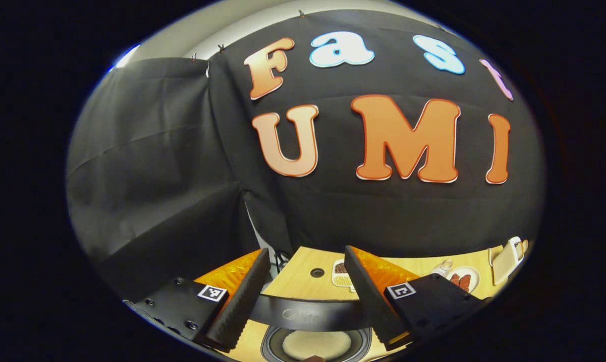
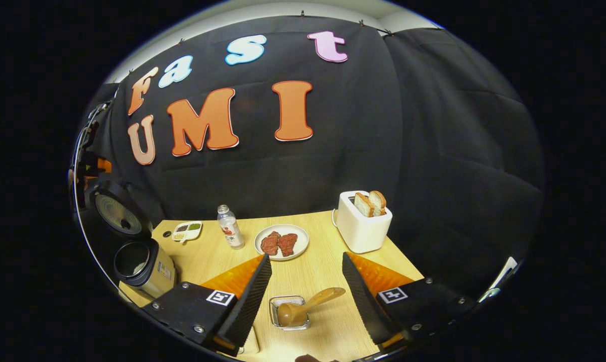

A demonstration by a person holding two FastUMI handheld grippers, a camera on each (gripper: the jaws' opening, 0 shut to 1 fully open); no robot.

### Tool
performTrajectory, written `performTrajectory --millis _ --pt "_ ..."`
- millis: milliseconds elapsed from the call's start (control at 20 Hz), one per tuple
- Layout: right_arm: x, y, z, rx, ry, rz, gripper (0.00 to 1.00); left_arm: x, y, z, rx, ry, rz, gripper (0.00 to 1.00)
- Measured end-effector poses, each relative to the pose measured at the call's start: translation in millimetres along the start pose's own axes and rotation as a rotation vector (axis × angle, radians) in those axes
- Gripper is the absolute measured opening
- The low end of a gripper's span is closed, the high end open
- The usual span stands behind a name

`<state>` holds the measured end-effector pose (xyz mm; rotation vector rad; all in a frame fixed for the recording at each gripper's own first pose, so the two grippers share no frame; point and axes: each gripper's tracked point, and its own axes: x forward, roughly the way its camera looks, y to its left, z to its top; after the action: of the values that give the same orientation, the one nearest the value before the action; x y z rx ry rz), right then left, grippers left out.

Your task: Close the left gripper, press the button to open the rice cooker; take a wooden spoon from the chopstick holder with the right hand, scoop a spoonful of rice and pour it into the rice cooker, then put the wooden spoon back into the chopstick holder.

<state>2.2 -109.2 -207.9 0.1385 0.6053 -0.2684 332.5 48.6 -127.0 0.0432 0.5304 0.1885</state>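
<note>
One rice cooker (image 2: pixel 144 266), lid raised, lower left | one wooden spoon (image 2: pixel 305 306) seen in holder (image 2: pixel 289 312) | two toast slices (image 2: pixel 371 202) counted | both grippers (image 1: pixel 307 281) (image 2: pixel 307 281) spread wide, nothing held.

Black cloth wall (image 2: pixel 433 151) (creased, pinned up top) backs a light wooden table (image 2: pixel 323 271).

My right gripper (image 2: pixel 305 286) is hovering with its fingers spread apart above the wooden table (image 2: pixel 328 322). Between them, a wooden spoon (image 2: pixel 305 307) is lying in a small wire chopstick holder (image 2: pixel 289 312). Far left, the rice cooker (image 2: pixel 141 269) is standing with its lid (image 2: pixel 116 211) raised. Beyond are sitting a bottle (image 2: pixel 230 227), a plate of meat (image 2: pixel 281 242) and a toaster (image 2: pixel 363 221) holding bread.
</note>
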Motion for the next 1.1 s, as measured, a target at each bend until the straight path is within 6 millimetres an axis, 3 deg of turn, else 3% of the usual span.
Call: performTrajectory --millis 50,200,350,700,800,850,900,1050,1100 --pt "-2 3 2 -0.003 0.0 0.005 0.88 5 1 -14 -0.018 0.052 -0.002 0.95" --pt "-4 10 4 -0.009 0.003 0.014 0.89 6 1 -20 -0.021 0.07 -0.012 0.97" --pt "-4 22 5 -0.01 0.006 0.039 0.88 -2 7 -42 -0.009 0.129 -0.008 1.0" --pt "2 57 -1 -0.021 0.024 0.122 0.88 -50 2 -148 0.016 0.336 -0.048 0.98" --pt "4 65 -5 -0.026 0.027 0.142 0.89 -52 1 -171 0.01 0.379 -0.061 0.95" --pt "5 69 -7 -0.029 0.031 0.153 0.89 -56 1 -187 -0.006 0.419 -0.065 1.0" --pt "6 71 -9 -0.034 0.033 0.158 0.88 -56 0 -203 -0.012 0.454 -0.07 0.96" --pt "8 76 -9 -0.032 0.034 0.182 0.88 -64 -2 -253 -0.047 0.633 -0.093 0.98" --pt "8 78 -10 -0.03 0.036 0.189 0.88 -46 -1 -245 -0.037 0.571 -0.097 0.98"
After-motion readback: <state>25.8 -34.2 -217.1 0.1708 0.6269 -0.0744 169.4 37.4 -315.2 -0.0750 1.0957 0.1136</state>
